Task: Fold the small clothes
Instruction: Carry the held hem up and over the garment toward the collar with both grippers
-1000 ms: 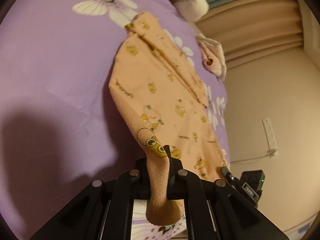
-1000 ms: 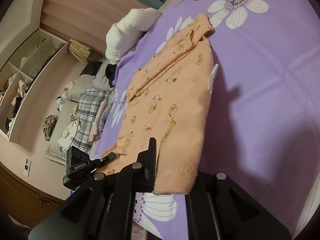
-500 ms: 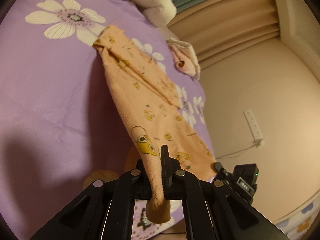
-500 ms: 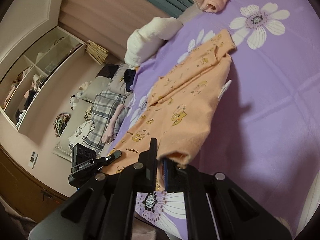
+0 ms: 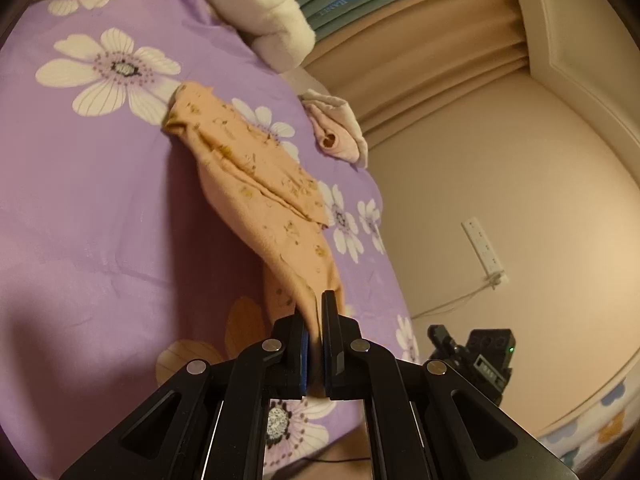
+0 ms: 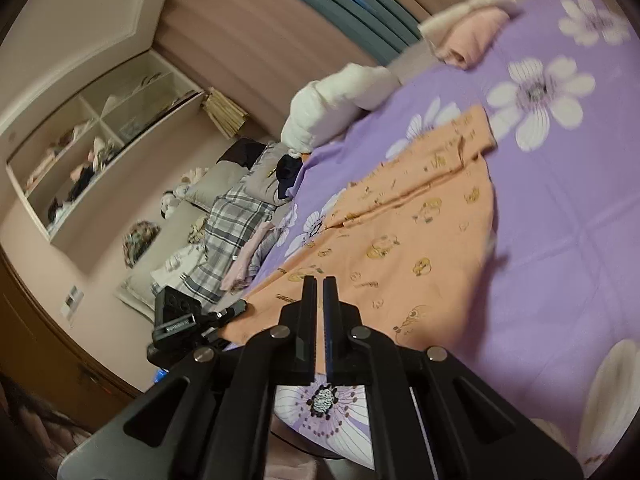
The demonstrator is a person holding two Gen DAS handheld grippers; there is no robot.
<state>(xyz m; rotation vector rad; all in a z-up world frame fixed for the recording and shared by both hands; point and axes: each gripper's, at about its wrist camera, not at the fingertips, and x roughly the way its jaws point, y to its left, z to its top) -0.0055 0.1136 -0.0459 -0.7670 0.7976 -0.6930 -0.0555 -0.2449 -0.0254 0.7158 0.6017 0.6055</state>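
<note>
A small orange garment with yellow cartoon prints [image 5: 256, 184] lies stretched on a purple flowered bed sheet [image 5: 88, 216]; it also shows in the right wrist view [image 6: 416, 240]. My left gripper [image 5: 314, 312] is shut on the near corner of the garment and lifts that edge off the sheet. My right gripper [image 6: 319, 288] is shut on the garment's other near edge, with the cloth pulled taut between the jaws. The far end of the garment rests on the bed.
A folded pink garment [image 5: 336, 136] and a white pillow [image 5: 256, 4] lie at the head of the bed. A black camera on a tripod [image 6: 176, 320] stands beside the bed. A pile of plaid clothes [image 6: 232, 232] and wall shelves [image 6: 92, 148] are at left.
Both grippers have risen and pulled back with the garment's near edge. The hanging flaps behind the jaws have shortened and the cloth is stretched tighter and narrower.
</note>
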